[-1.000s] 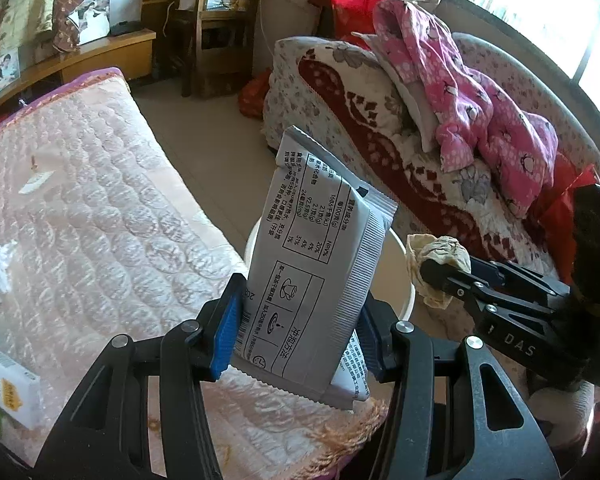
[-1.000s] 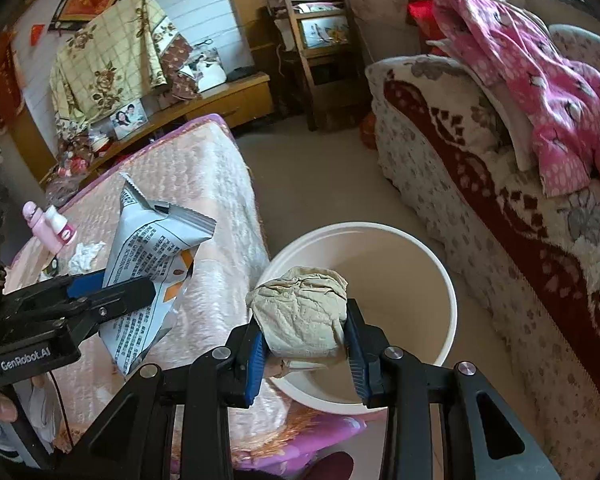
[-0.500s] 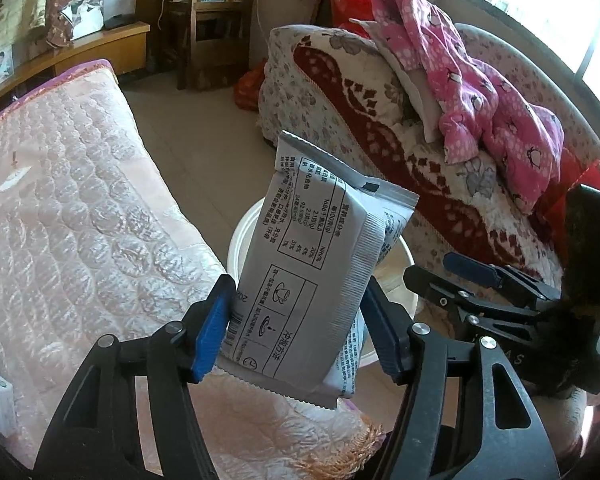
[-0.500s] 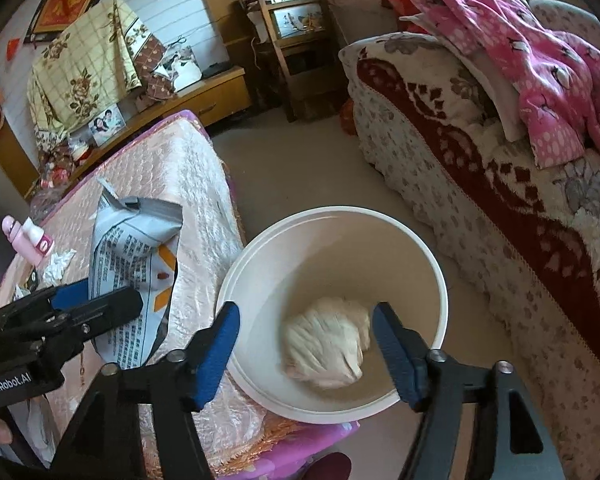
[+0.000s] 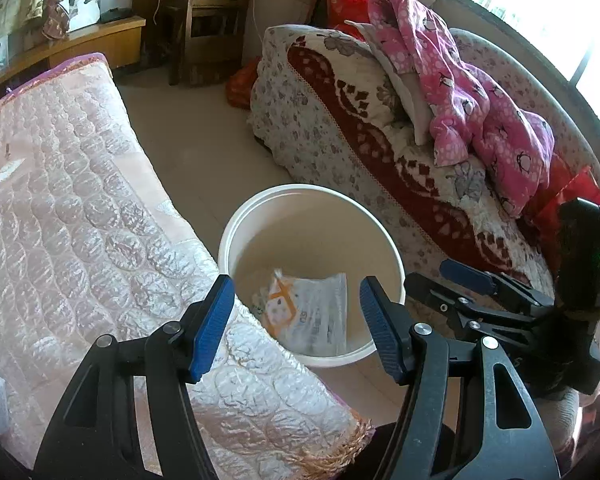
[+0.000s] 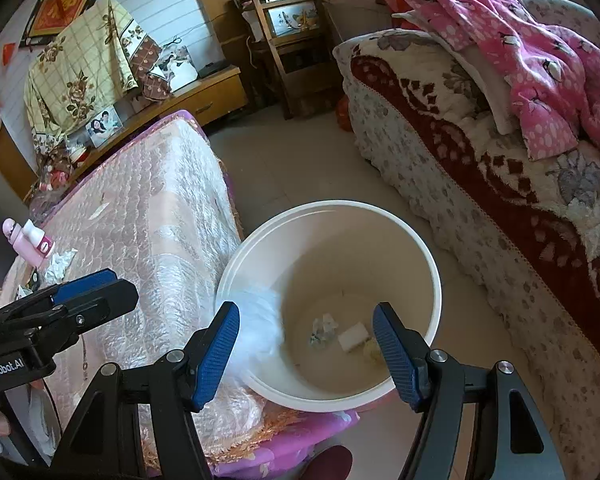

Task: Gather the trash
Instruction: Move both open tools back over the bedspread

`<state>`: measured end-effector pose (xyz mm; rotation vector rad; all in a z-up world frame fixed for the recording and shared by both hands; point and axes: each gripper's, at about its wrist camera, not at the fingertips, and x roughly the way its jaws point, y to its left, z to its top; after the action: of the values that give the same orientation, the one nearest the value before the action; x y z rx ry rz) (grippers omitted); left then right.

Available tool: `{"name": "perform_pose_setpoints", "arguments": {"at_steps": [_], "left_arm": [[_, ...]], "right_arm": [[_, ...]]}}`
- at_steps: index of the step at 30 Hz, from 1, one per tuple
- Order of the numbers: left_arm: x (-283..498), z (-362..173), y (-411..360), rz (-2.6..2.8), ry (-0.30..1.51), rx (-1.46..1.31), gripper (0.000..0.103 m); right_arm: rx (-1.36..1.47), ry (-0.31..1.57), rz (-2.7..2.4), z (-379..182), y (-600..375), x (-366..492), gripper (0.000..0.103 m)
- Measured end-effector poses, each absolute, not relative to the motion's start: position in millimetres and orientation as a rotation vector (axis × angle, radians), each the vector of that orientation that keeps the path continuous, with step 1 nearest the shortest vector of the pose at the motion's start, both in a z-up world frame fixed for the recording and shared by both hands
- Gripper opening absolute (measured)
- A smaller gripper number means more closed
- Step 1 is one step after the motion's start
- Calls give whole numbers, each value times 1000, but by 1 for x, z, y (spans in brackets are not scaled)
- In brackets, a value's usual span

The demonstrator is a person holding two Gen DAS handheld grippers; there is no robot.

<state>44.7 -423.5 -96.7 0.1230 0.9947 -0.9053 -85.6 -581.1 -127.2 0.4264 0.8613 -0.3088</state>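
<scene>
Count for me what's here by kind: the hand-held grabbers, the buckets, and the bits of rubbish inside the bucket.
Grabbers: 2 (left gripper, right gripper)
Buckets: 1 (white bucket)
Rubbish in the bucket: 4 (snack packet, crumpled wrapper, white scrap, yellowish wad)
Total: 7

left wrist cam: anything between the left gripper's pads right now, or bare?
Nothing gripped: the left gripper stands open. Through its gap the left wrist view shows the white bucket on the floor below, with the printed snack packet lying inside it.
</scene>
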Motion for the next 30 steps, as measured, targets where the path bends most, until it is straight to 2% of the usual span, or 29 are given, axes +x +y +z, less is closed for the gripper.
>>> {"name": "perform_pose_setpoints", "arguments": {"at_steps": [9,24,30], "left_arm": [[40,-92,-402,-838,952,152,64],[36,-69,-328,-705,854,123,64],[35,-58,-292,-657,817,107,64]], "right_arm": [[402,850,-284,-115,-564,-85,67],[325,776,-199,-64,-502,-76,68],[297,760,-133,-52,-466,-63,72]]}}
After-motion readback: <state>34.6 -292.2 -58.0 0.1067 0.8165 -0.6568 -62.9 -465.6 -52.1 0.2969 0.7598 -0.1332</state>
